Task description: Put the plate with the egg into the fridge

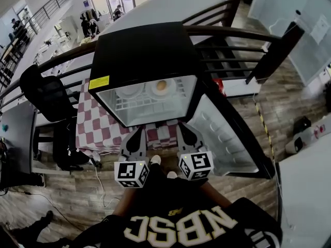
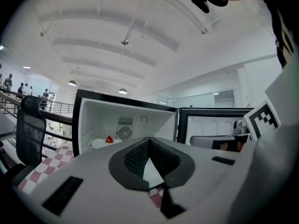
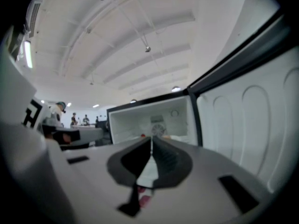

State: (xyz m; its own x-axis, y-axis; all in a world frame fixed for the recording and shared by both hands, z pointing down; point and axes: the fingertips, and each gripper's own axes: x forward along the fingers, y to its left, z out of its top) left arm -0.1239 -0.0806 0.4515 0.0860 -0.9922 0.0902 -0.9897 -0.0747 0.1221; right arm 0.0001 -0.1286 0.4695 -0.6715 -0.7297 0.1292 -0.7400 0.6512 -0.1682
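Note:
The black mini fridge (image 1: 139, 50) stands open on a table with a red-and-white checked cloth (image 1: 101, 125). On its wire shelf (image 1: 150, 105) lies a white plate (image 1: 168, 92) with the egg (image 1: 161, 86), and a second white plate (image 1: 129, 90) sits to its left. My left gripper (image 1: 138, 132) and right gripper (image 1: 185, 129) hang side by side just in front of the fridge opening, both shut with nothing between their jaws. In the left gripper view a plate (image 2: 99, 143) with a small red thing (image 2: 108, 139) shows deep inside the fridge.
The fridge door (image 1: 222, 138) swings out to the right, next to my right gripper; its white inner lining (image 3: 252, 120) fills the right of the right gripper view. A black office chair (image 1: 49, 99) stands left of the table. A dark railing (image 1: 232, 35) runs behind the fridge.

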